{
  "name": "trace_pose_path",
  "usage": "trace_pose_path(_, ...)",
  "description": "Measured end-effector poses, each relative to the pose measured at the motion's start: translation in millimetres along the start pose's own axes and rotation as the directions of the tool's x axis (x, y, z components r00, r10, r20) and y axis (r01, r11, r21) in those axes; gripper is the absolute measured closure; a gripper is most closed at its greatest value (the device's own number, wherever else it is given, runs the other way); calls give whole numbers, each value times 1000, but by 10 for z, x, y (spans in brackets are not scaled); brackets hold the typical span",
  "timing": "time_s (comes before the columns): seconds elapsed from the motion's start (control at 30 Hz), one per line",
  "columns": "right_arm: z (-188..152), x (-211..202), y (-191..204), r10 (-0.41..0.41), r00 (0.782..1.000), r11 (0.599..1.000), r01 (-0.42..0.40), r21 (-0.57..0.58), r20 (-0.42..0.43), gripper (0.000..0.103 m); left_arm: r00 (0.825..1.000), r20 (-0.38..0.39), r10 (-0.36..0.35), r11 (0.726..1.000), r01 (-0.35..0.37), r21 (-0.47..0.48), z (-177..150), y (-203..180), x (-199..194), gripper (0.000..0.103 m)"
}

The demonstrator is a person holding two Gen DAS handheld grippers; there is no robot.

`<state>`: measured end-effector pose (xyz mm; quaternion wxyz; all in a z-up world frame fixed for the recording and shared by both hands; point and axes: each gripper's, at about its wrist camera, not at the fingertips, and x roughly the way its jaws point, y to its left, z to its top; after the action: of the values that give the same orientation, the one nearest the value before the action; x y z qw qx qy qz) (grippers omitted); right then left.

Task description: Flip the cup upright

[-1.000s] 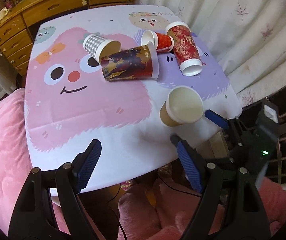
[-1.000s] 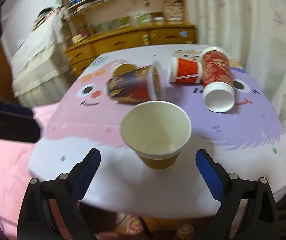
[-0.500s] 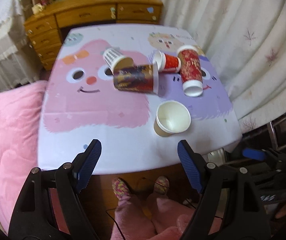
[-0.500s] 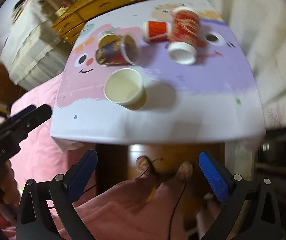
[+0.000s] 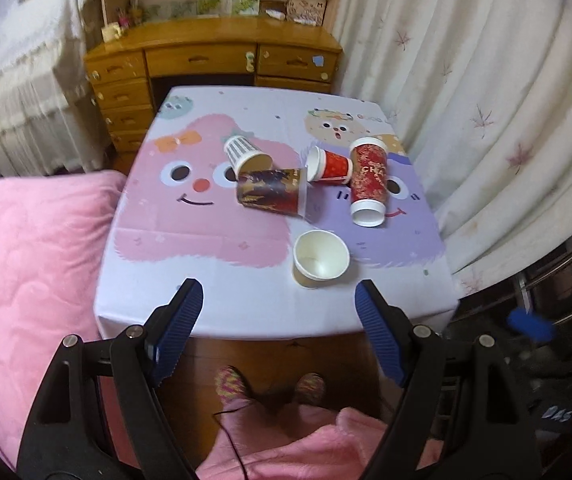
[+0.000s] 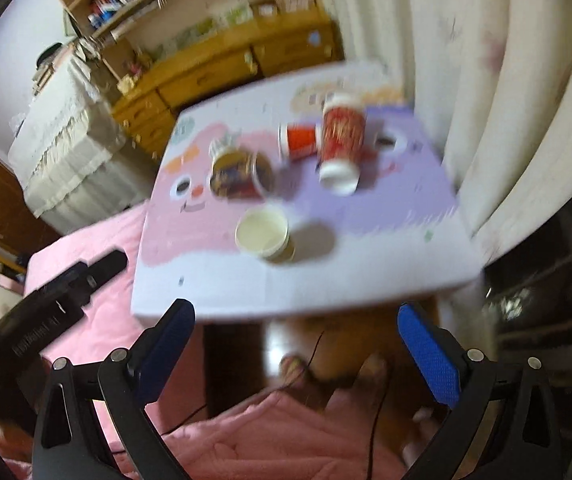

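A tan paper cup (image 5: 320, 261) stands upright near the front of the cartoon-print table (image 5: 206, 280); it also shows in the right wrist view (image 6: 264, 235). Behind it several cups lie on their sides: a dark printed cup (image 5: 272, 192), a striped cup (image 5: 244, 152), a small red cup (image 5: 328, 166) and a tall red cup (image 5: 368, 182). My left gripper (image 5: 278, 334) is open and empty, held back from the table's front edge. My right gripper (image 6: 296, 356) is open and empty, also back from the table and above my lap.
A pink quilt (image 5: 26, 260) lies left of the table. White curtains (image 5: 486, 100) hang on the right. A wooden dresser (image 5: 214, 60) stands behind the table. A metal rack (image 5: 558, 300) is at the right. My feet (image 5: 270, 390) are under the table edge.
Both grippers have pulled back and up, away from the upright tan cup, so the whole table now shows. The cups have not moved.
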<state>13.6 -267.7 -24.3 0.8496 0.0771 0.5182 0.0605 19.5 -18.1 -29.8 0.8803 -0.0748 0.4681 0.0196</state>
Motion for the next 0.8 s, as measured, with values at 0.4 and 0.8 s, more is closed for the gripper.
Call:
trace_pose_path(0.4,-46,-495,262,-47,977,995,65,-79,207,0,981,157,113,993,-117,16,-66,-96,-370,19)
trace_pose_path(0.8,-38,-390,326,-42,982,994,60,-91,183,0,984,125,128,992,-128,-3,-48,-50,-255,0)
